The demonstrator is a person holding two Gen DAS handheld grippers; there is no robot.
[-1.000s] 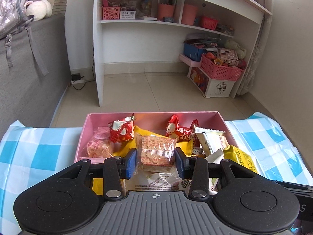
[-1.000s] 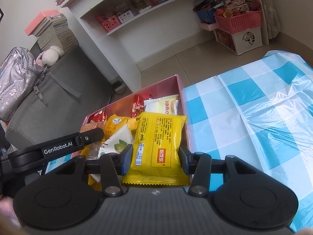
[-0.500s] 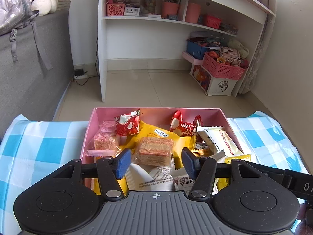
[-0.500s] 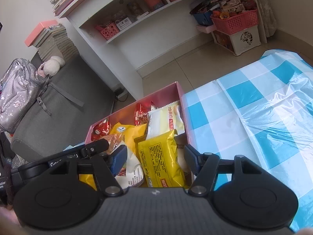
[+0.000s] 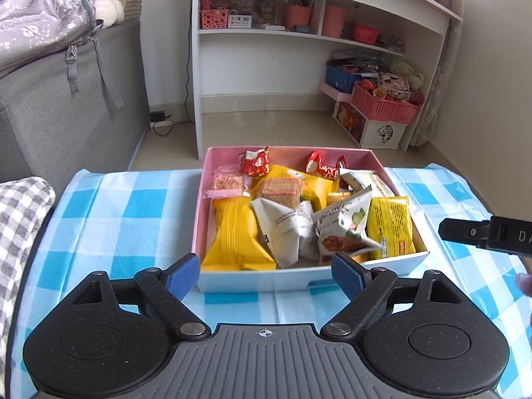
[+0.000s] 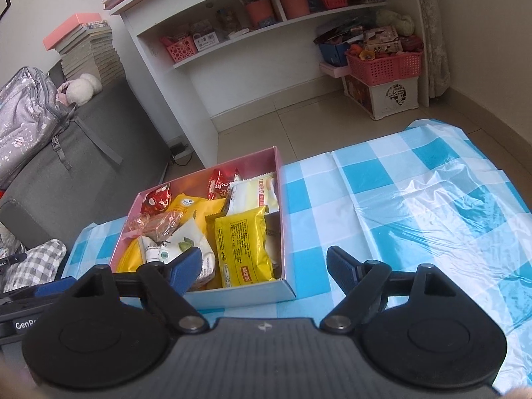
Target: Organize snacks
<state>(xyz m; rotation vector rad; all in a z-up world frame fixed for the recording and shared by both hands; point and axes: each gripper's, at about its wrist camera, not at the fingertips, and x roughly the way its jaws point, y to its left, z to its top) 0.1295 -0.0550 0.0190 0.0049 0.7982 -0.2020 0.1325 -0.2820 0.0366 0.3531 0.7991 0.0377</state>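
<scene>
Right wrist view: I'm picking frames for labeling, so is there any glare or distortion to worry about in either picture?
Right wrist view: window glare whitens the plastic tablecloth, and the fisheye bends the shelf. Left wrist view: even daylight on the snack box, packets readable, edges curved.

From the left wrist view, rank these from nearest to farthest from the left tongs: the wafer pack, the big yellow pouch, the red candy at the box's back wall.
1. Big yellow pouch: front left corner of the pink box, just ahead of the open left tongs.
2. Wafer pack: mid-box, atop other packets.
3. Red candy: far back, left of centre.
</scene>
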